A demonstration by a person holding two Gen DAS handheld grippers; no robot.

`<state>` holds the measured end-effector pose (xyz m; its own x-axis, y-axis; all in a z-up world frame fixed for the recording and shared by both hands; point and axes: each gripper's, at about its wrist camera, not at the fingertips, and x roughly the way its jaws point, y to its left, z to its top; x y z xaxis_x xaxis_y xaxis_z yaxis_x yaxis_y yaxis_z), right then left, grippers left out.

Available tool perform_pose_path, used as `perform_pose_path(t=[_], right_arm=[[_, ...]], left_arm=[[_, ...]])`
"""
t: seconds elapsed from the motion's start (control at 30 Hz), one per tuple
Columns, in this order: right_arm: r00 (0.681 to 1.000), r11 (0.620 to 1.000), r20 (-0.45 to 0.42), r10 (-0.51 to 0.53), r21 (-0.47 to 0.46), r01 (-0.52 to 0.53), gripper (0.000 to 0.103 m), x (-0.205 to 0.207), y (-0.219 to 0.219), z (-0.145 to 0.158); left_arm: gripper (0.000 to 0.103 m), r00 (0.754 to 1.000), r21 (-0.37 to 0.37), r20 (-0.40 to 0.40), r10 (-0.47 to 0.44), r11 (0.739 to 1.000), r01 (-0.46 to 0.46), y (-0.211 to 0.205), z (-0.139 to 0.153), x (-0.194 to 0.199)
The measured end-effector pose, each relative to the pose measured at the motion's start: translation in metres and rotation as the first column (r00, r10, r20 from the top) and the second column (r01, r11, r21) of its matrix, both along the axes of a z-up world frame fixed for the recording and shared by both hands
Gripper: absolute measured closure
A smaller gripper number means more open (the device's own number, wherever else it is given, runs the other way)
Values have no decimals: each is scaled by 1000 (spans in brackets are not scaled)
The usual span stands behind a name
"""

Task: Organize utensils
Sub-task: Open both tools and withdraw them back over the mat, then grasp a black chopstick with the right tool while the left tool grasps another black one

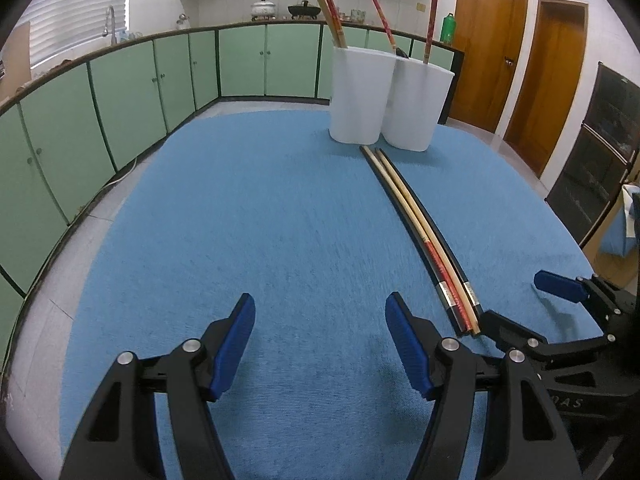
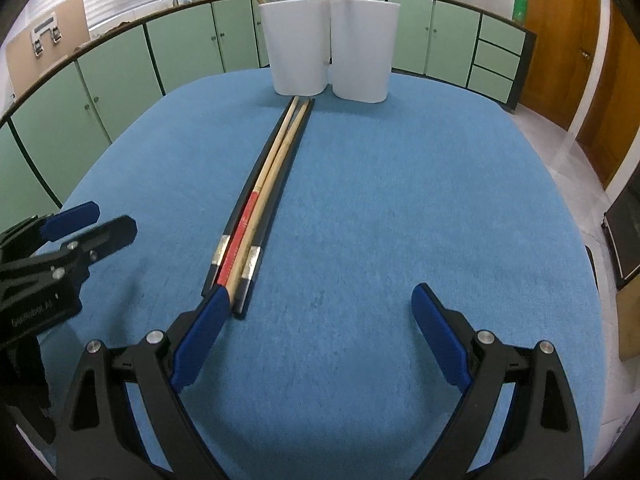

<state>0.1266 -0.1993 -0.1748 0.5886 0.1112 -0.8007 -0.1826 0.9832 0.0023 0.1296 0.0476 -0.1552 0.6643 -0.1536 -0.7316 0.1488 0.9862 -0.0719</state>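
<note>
A blue cloth [image 1: 280, 220] is seen spread across the whole table, green cabinets [image 1: 120, 92] curving round behind it. At the far edge of the cloth two white holders [image 2: 328, 52] are stood side by side, touching, each with chopsticks poking up out of it: a red-and-tan pair leaning in the left one [image 1: 326, 4], more red-topped sticks in the right one [image 1: 430, 20]. Running from just in front of the holders back toward the near edge, a bundle of loose chopsticks [image 2: 264, 196] is laid flat, packed tight together: two black ones with silver bands on the outside, a red-ended one and a plain wooden one between them. The left gripper [image 1: 320, 322] is held low over the near part of the cloth, jaws spread wide with nothing between them, well to the left of the bundle. The right gripper [image 2: 320, 312] is likewise opened wide and empty, its left blue pad [image 2: 202, 332] seen right at the near ends of the loose chopsticks, though whether it touches them cannot be told.
</note>
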Motion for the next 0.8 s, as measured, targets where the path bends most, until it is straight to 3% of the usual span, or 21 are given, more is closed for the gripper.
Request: perform_pose_path(t=[0.3, 0.4, 0.5, 0.8], right_arm=[[999, 997, 29, -44, -63, 46, 13, -4, -18, 2], [999, 999, 32, -20, 30, 19, 14, -10, -26, 5], [1000, 994, 11, 23, 108, -24, 22, -19, -27, 3], [999, 995, 3, 51, 90, -51, 46, -19, -10, 1]], left_arm=[[36, 1000, 5, -7, 2, 1000, -2, -3, -1, 2], [36, 1000, 3, -6, 5, 1000, -5, -3, -1, 2], [36, 1000, 1, -6, 7, 1000, -7, -2, 0, 1], [36, 1000, 1, -6, 6, 1000, -6, -5, -1, -1]])
